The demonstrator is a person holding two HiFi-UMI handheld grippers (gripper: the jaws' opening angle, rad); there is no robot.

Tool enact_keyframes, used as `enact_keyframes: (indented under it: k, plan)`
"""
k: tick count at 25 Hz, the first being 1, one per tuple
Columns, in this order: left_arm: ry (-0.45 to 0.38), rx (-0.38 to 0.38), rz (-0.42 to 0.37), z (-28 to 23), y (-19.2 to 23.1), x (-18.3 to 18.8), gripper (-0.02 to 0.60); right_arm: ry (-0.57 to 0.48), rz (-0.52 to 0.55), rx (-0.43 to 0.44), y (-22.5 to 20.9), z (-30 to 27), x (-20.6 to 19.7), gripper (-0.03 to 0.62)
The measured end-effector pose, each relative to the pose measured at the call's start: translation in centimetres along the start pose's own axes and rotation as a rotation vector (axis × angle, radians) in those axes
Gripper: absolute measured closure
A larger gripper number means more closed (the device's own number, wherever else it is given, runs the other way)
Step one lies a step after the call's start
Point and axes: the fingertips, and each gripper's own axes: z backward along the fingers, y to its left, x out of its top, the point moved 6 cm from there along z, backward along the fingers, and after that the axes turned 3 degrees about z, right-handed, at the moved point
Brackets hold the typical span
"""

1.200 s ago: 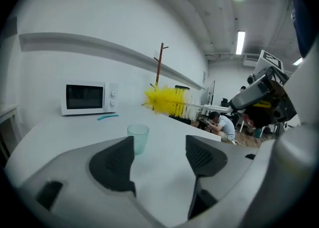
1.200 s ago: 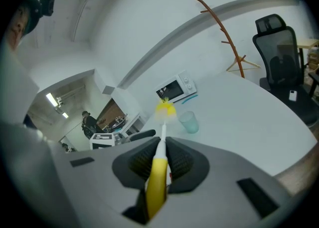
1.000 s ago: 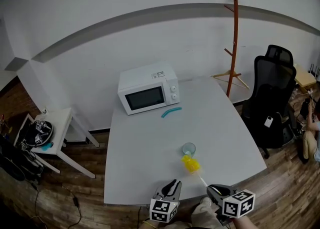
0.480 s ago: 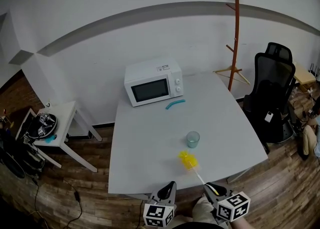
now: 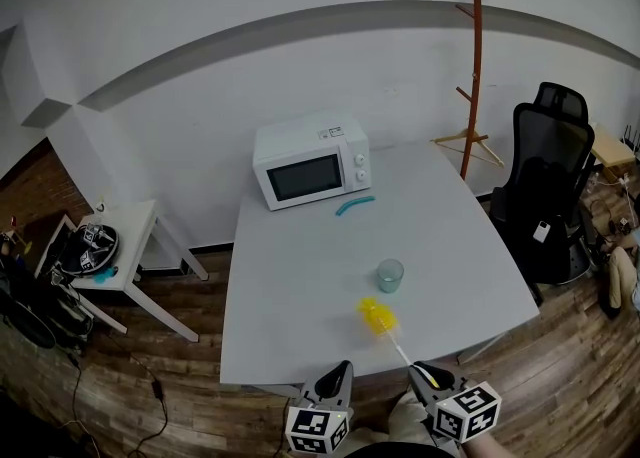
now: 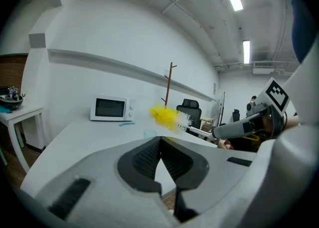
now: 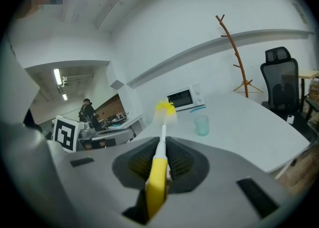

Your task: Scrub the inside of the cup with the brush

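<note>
Left gripper view showed the left hand-held gripper [image 6: 160, 146] had just closed on nothing, jaws together. The right hand-held gripper [image 7: 162, 147] stayed clamped on the brush [image 5: 378, 317], its head short of the cup [image 5: 390, 274] standing on the surface [image 5: 300, 296]; scrubbing had likely not begun.

From where I stand there are 2 grippers [image 5: 343, 368] [image 5: 418, 372], 2 tables [image 5: 300, 266] [image 5: 135, 221], 1 microwave [image 5: 312, 161], 1 cup [image 5: 390, 275], 1 brush [image 5: 378, 317], 1 teal strip [image 5: 354, 206], 1 coat stand [image 5: 474, 66] and 1 office chair [image 5: 545, 176].
</note>
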Motion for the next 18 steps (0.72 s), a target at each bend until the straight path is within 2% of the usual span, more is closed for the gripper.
enact_keyframes:
  k: [18]
  plan:
    - [0.026,-0.005,0.021,-0.7,0.1,-0.2,0.563,0.002,-0.001,0.041,-0.4,-1.1,0.9,0.546]
